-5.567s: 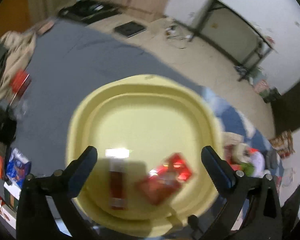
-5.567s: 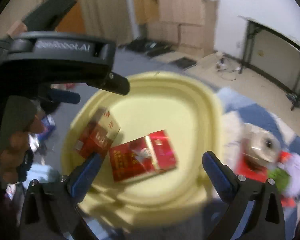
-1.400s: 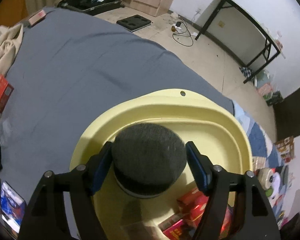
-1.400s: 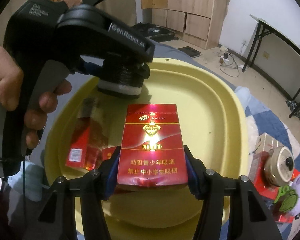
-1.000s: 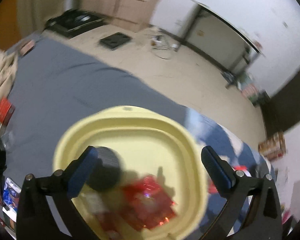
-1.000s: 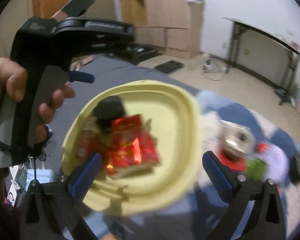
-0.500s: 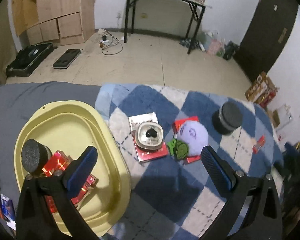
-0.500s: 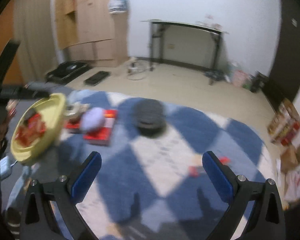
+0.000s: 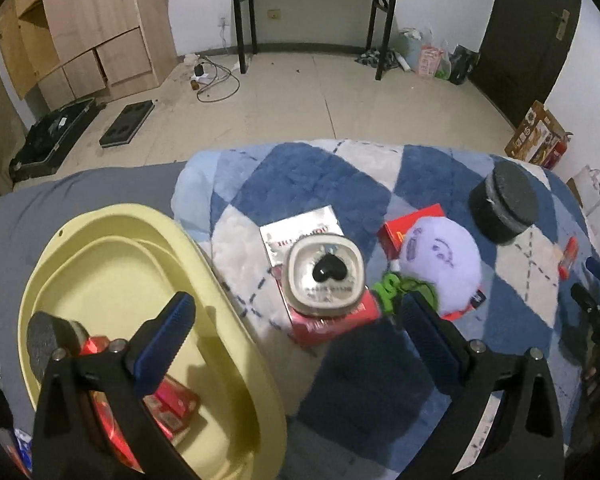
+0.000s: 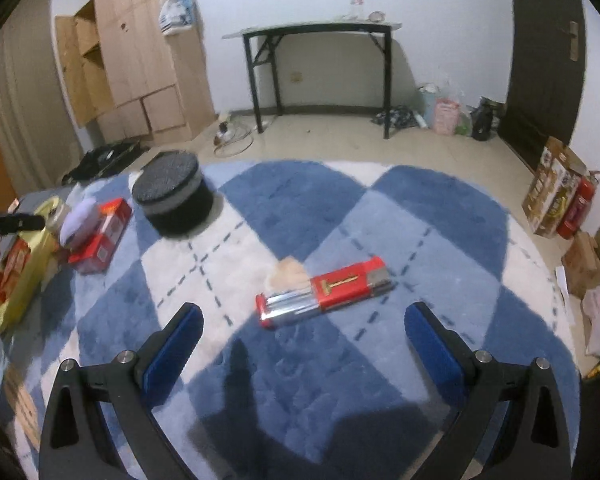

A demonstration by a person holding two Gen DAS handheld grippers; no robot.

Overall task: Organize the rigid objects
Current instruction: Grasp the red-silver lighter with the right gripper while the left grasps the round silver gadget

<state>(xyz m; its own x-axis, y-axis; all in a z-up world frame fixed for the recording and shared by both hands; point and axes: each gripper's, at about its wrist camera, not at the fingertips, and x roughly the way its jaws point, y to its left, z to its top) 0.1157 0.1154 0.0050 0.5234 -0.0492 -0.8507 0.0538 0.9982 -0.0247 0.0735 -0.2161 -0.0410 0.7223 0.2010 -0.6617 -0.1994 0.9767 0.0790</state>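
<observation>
Both my grippers, left (image 9: 296, 332) and right (image 10: 304, 338), now hang spread and empty; only the right view shows the red box (image 10: 326, 292) at 12 o'clock, open rug (image 10: 300, 380) around.

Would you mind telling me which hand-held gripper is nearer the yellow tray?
Left hand-held gripper: one finger overlaps the yellow tray. Right hand-held gripper is far off, over the rug.
</observation>
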